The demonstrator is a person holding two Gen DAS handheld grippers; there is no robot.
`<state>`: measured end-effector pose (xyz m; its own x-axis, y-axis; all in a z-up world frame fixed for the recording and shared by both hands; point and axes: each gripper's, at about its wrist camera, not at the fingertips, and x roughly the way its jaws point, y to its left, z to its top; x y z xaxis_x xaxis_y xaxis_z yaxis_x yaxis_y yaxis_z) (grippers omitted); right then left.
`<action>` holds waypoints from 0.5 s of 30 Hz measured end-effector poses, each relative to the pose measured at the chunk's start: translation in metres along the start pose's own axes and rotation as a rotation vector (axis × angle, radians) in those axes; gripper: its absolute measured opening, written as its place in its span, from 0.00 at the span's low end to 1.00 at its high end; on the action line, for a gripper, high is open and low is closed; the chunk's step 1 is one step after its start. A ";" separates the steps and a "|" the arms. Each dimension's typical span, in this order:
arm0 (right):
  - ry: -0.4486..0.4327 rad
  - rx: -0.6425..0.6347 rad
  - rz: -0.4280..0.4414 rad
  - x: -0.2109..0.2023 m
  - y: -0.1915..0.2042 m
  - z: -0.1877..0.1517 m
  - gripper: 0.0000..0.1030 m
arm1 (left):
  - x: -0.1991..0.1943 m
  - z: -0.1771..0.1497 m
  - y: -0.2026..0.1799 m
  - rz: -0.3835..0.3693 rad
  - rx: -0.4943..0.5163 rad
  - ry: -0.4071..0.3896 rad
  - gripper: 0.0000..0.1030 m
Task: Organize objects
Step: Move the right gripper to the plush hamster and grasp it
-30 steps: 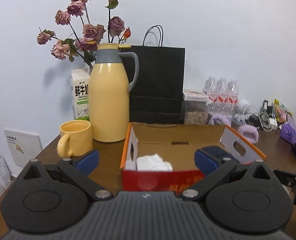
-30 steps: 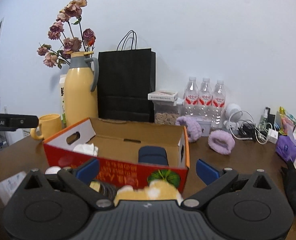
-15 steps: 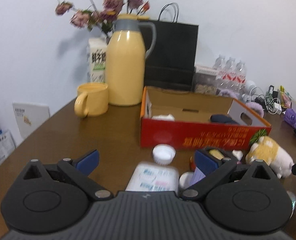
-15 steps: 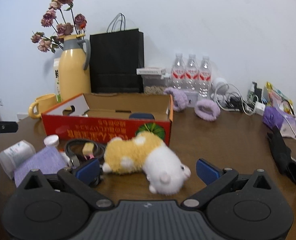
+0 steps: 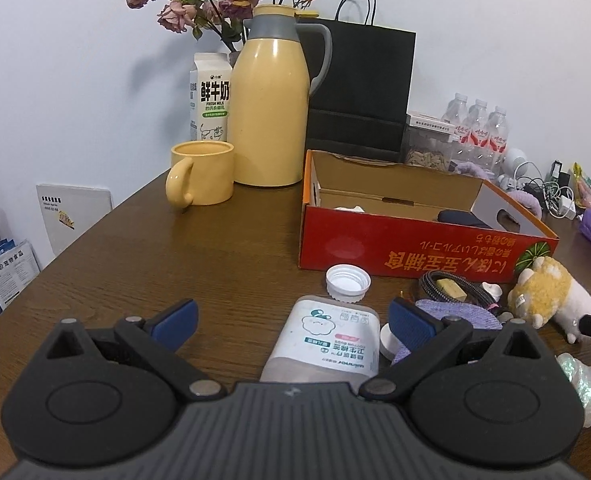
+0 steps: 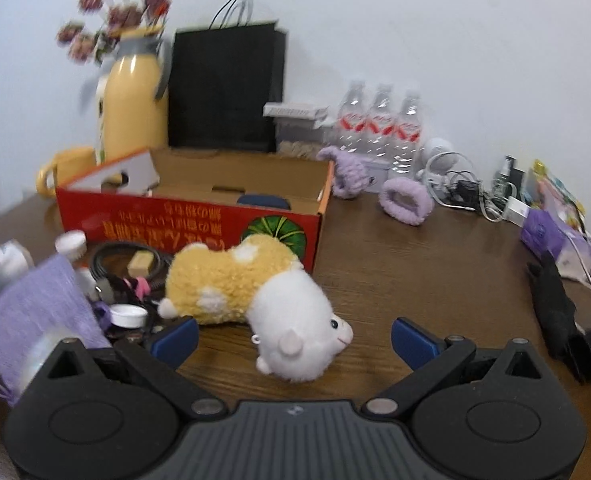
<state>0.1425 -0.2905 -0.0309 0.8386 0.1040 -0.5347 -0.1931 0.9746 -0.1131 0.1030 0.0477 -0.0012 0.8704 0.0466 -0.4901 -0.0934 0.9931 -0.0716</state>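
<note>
An open red cardboard box [image 5: 415, 248] [image 6: 199, 220] sits mid-table with a white wad and a dark blue item inside. In front of it lie a white cotton-bud container [image 5: 327, 340] on its side, its lid [image 5: 348, 282], a purple cloth [image 6: 35, 312] and a coiled black cable [image 6: 127, 264]. A yellow and white plush hamster [image 6: 255, 292] [image 5: 551, 296] lies on its side. My left gripper [image 5: 291, 316] is open, just behind the container. My right gripper [image 6: 293, 336] is open, its fingers on either side of the plush's white head.
A yellow jug [image 5: 271, 112] with dried roses, a milk carton [image 5: 211, 96], a yellow mug [image 5: 199, 178] and a black paper bag [image 5: 363, 92] stand at the back. Water bottles [image 6: 379, 120], purple scrunchies [image 6: 405, 200], tangled chargers [image 6: 467, 192] and a black glove [image 6: 555, 308] fill the right side.
Both grippers pulled back and lowered from above the box to the loose items in front of it. The left now faces the container, the right has closed in on the plush.
</note>
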 end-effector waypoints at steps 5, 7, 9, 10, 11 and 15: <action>0.067 -0.059 0.041 0.036 -0.001 0.011 1.00 | 0.001 0.001 0.001 0.015 0.000 0.006 1.00; 0.087 -0.074 0.070 0.046 -0.001 0.012 1.00 | 0.002 0.002 0.001 0.021 0.002 0.011 1.00; 0.091 -0.077 0.086 0.054 0.000 0.011 0.99 | 0.003 0.002 0.001 0.025 0.003 0.015 1.00; 0.090 -0.071 0.094 0.056 0.000 0.011 0.94 | 0.003 0.002 0.001 0.026 0.004 0.016 1.00; 0.087 -0.065 0.108 0.056 0.000 0.010 0.91 | 0.003 0.002 0.001 0.028 0.005 0.018 1.00; 0.066 -0.052 0.127 0.051 0.000 0.006 0.73 | 0.007 0.003 -0.001 0.032 0.008 0.028 1.00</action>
<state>0.1884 -0.2839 -0.0533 0.7709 0.2107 -0.6011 -0.3230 0.9427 -0.0838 0.1102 0.0474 -0.0021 0.8534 0.0755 -0.5158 -0.1171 0.9919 -0.0486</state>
